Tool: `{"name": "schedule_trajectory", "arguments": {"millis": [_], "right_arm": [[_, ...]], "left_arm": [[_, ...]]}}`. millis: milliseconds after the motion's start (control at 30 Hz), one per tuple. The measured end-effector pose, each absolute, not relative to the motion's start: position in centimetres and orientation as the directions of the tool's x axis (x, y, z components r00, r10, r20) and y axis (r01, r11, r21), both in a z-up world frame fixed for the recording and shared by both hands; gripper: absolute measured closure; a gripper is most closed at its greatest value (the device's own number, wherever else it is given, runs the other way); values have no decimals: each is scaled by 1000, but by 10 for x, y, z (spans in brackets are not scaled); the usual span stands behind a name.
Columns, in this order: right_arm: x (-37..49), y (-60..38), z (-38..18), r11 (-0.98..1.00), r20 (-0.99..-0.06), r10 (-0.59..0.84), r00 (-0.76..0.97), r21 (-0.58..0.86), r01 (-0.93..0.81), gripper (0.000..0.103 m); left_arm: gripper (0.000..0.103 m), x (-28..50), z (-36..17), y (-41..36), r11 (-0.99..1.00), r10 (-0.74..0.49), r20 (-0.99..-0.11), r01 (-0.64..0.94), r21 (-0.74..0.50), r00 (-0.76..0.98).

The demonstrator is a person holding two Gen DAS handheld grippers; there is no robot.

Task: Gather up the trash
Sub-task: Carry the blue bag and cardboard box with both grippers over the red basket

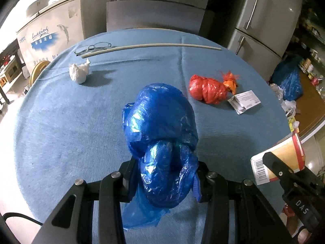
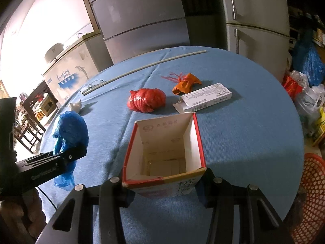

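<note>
The right gripper clamps an open-topped red-edged carton, seemingly empty, above the blue-clothed table, while beside it the left gripper pinches a knotted blue plastic bag, red bag lying beyond.

Blue-clothed table, red bundle, carton

Open carton: clamped in right gripper. Beyond carton: red bag bundle, white flat box. Left of carton: blue bag.
</note>
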State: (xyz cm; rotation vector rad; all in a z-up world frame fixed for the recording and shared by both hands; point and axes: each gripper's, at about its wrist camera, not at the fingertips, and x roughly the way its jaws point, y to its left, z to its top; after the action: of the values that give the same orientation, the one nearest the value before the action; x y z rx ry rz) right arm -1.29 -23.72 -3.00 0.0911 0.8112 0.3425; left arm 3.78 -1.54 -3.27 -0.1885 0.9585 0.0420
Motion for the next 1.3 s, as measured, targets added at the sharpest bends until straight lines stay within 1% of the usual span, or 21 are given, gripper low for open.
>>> {"name": "schedule_trajectory", "arguments": {"millis": [667,1300], "right_arm": [[-34,-273,-21,945,-664,327,672,255,-207,53],[-51,-344,-18,948,-641,274,717,303,-91,53]], "left_arm": [[59,25,-13,-45,992,-57,-796,-56,-114,603],[59,26,-5,-107,996,-90,-797,72,-59,597]]}}
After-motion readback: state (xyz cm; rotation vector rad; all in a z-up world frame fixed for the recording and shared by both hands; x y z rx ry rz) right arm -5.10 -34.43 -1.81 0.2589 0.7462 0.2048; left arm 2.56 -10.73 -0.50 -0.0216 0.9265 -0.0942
